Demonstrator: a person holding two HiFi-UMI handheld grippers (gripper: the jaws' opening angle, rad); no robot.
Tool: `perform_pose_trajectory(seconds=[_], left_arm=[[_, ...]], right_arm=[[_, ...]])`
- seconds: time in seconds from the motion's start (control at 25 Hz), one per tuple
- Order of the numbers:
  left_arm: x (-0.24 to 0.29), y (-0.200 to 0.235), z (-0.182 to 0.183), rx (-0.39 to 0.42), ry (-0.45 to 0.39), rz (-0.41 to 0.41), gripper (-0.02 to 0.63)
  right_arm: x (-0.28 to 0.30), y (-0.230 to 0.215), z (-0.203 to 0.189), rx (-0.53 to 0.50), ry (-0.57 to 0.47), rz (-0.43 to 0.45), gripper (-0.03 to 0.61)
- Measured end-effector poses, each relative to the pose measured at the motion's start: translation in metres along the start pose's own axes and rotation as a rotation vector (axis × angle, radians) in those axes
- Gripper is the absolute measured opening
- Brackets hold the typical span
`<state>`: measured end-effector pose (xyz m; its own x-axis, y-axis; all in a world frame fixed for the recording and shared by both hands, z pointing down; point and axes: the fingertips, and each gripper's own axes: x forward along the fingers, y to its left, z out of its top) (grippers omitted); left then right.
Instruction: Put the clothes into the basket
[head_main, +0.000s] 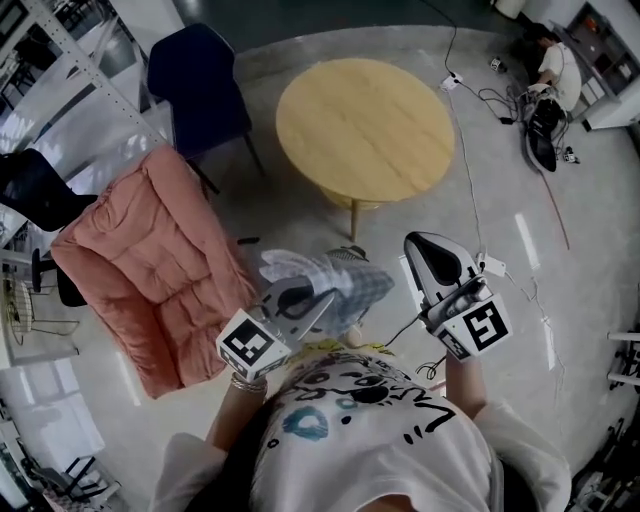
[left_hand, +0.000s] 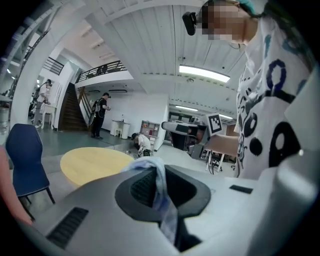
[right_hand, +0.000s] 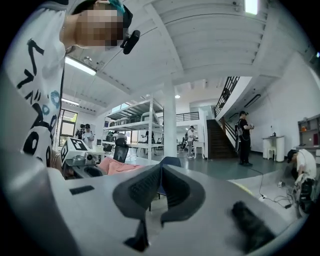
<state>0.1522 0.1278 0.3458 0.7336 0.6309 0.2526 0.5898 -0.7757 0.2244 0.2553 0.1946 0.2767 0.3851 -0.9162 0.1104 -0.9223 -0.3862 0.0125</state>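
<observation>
My left gripper (head_main: 303, 296) is shut on a light blue and white checked garment (head_main: 345, 282), held up in front of my chest. In the left gripper view the cloth (left_hand: 161, 185) runs pinched between the closed jaws and bunches over the tips. My right gripper (head_main: 424, 243) is beside it to the right, level, its jaws shut and touching (right_hand: 160, 168) with nothing between them. No basket shows in any view.
A round wooden table (head_main: 365, 125) stands ahead, with a dark blue chair (head_main: 200, 85) to its left. A pink padded cushion (head_main: 150, 260) lies at the left. Cables (head_main: 470, 180) trail across the floor at the right. A person (head_main: 555, 70) sits at the far right.
</observation>
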Motion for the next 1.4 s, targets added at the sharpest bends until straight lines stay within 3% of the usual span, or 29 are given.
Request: perform_pose_trajectory(seconds=[0.28,0.48,0.76,1.0,1.4], left_arm=[[0.019,0.003,-0.032,-0.063,0.068,0.095,0.038],[0.035,0.000,-0.072,-0.078,0.174,0.136,0.038],[0.062,0.000,-0.138,-0.063,0.366,0.131,0.038],[0.082,0.010,-0.192,-0.109,0.490,0.135,0.040],[0.101,0.027,-0.245,-0.157,0.575,0.139,0.040]], right_arm=[[-0.005,-0.017,-0.015,0.038,0.004,0.059,0.031],[-0.018,-0.027,-0.030,0.049,0.025,0.077,0.031],[-0.028,-0.028,-0.050,0.076,0.055,0.092,0.032],[-0.032,-0.033,-0.072,0.112,0.106,0.099,0.032],[-0.019,-0.026,-0.094,0.146,0.149,0.120,0.032]])
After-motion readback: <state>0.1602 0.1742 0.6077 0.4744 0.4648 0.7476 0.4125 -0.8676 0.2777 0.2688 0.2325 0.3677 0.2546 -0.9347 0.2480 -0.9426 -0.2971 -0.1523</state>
